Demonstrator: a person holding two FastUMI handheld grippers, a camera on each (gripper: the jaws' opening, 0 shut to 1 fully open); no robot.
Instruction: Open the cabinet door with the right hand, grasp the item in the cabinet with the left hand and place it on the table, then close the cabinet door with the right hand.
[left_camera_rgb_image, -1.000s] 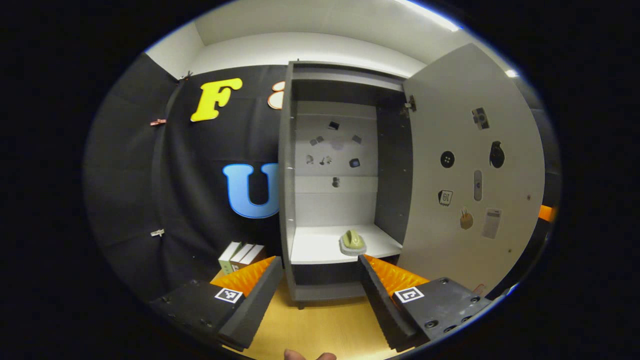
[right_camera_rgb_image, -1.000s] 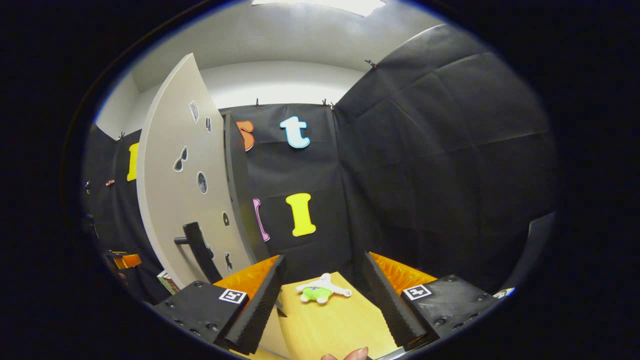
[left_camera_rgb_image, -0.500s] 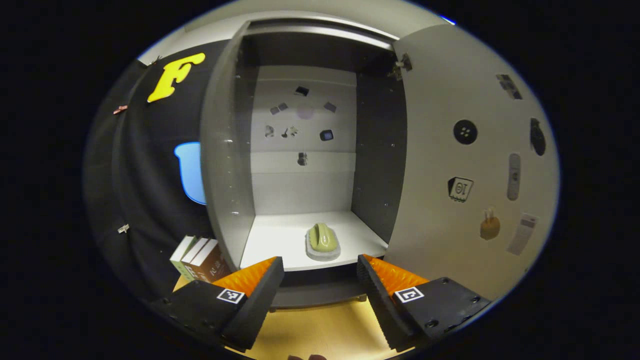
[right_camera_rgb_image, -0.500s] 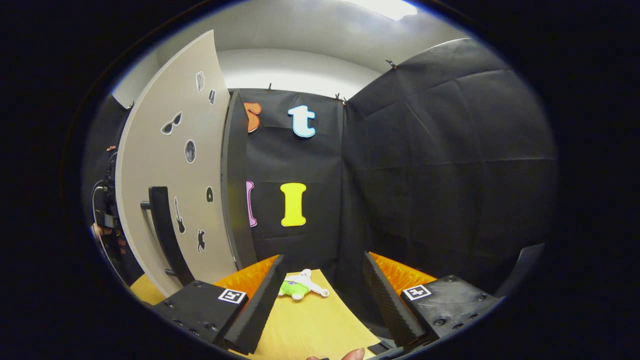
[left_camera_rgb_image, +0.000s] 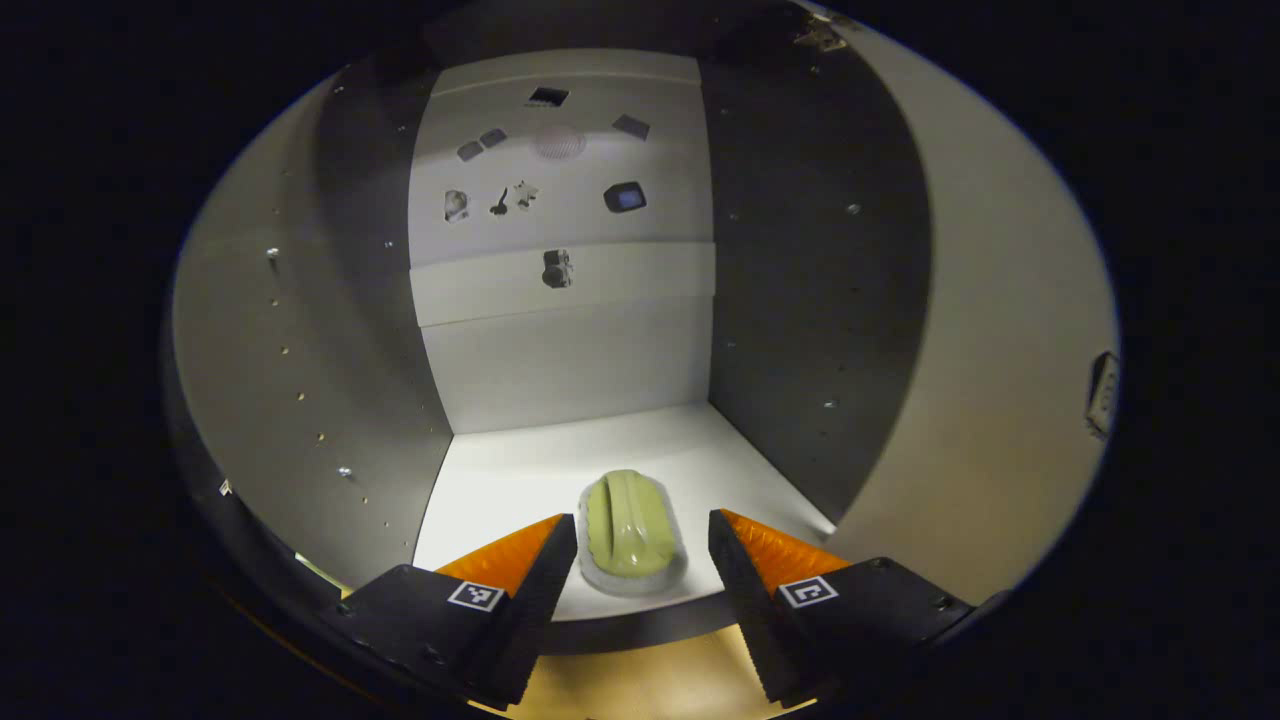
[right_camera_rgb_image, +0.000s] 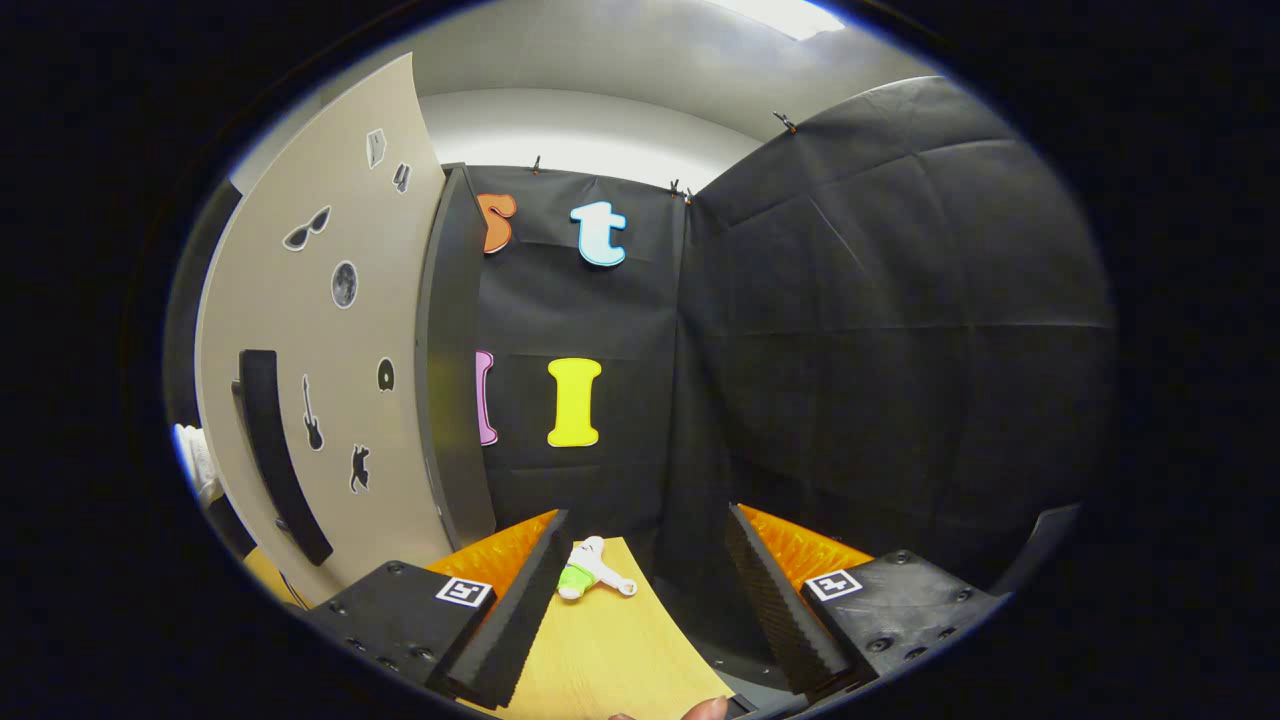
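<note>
In the left gripper view a pale green ridged item on a whitish base (left_camera_rgb_image: 630, 532) lies near the front edge of the cabinet's white shelf (left_camera_rgb_image: 510, 475). My left gripper (left_camera_rgb_image: 640, 560) is open, its fingers reaching to either side of the item without touching it. The open cabinet door (left_camera_rgb_image: 1000, 330) stands at the right. In the right gripper view the same door (right_camera_rgb_image: 330, 400) stands open at the left, with its dark bar handle (right_camera_rgb_image: 270, 450). My right gripper (right_camera_rgb_image: 645, 590) is open over the wooden table (right_camera_rgb_image: 610, 650), off the door and holding nothing.
A small green and white plush toy (right_camera_rgb_image: 590, 577) lies on the table near the right gripper's left finger. Grey cabinet side walls (left_camera_rgb_image: 300, 350) close in on both sides of the left gripper. Black cloth wall stands behind the table.
My left gripper has advanced into the cabinet until the green item sits between its fingertips. The right gripper has drifted slightly, with the door shifting left in its view.
</note>
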